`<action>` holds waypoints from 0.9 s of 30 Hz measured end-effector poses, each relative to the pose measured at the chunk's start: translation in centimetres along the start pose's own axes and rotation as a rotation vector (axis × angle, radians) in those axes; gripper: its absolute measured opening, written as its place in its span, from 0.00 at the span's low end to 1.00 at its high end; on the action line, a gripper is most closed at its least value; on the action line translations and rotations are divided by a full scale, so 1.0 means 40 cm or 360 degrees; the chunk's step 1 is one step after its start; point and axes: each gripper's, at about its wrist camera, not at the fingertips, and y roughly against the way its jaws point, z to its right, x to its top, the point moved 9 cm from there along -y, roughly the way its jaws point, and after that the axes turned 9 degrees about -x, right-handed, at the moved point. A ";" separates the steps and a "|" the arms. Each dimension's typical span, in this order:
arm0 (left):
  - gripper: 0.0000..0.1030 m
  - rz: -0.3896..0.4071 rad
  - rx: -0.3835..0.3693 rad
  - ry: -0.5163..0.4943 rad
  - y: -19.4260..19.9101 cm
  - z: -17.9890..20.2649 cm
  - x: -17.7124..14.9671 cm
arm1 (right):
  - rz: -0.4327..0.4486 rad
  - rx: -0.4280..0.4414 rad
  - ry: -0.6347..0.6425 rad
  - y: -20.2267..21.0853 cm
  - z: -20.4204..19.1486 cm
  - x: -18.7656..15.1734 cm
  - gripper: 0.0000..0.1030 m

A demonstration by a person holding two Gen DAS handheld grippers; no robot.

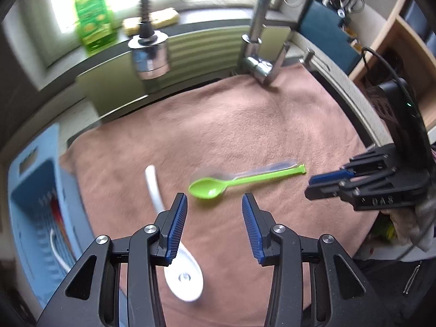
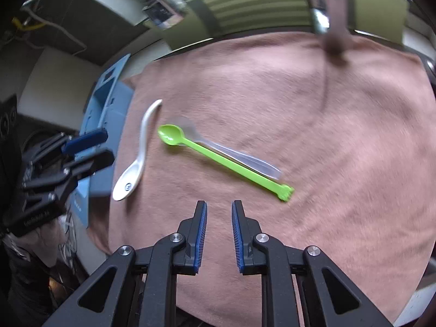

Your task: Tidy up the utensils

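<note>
Left wrist view. Left gripper (image 1: 214, 207) hangs over a brown towel (image 1: 245, 125), jaws spread, nothing between the blue pads. White ceramic spoon (image 1: 174, 248) lies on the towel just beneath and left of the jaws; its handle runs under the left pad, its bowl is nearest the camera. Green plastic spoon (image 1: 239, 181) lies ahead of the jaws, bowl to the left, handle to the right. A clear plastic spoon (image 1: 261, 170) lies right beside it, blurred. Blue basket (image 1: 35, 188) stands off the towel's left edge, with something white and red inside, not clear what. Right gripper (image 1: 320, 184) enters from the right, above the towel's edge. Chrome faucet (image 1: 259, 51) and spray head (image 1: 150, 54) stand behind.

Right wrist view. Right gripper (image 2: 219, 209) is above the towel (image 2: 327, 136), jaws parted by a narrow gap, holding nothing. Green plastic spoon (image 2: 218, 155) lies ahead, slanting, its handle end nearest the jaws. Clear plastic spoon (image 2: 239, 158) lies alongside it. White ceramic spoon (image 2: 136, 158) lies to the left, near the towel's edge. Left gripper (image 2: 95, 150) shows at the left, over the blue basket (image 2: 109, 100).
</note>
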 end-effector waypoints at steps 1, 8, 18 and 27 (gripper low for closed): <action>0.39 -0.0034 0.0002 -0.0054 -0.025 0.010 0.018 | 0.0011 0.0009 -0.0054 -0.001 0.013 -0.005 0.15; 0.11 -0.0254 0.0130 -0.0278 -0.156 0.015 0.071 | 0.0091 0.0016 -0.0258 -0.027 0.043 -0.025 0.13; 0.11 -0.0420 0.0193 -0.0346 -0.237 -0.027 0.098 | 0.0085 0.0016 -0.0328 -0.068 0.042 -0.021 0.13; 0.11 -0.0484 0.0117 -0.0310 -0.249 -0.031 0.039 | 0.0069 -0.0020 -0.0347 -0.074 0.072 0.000 0.13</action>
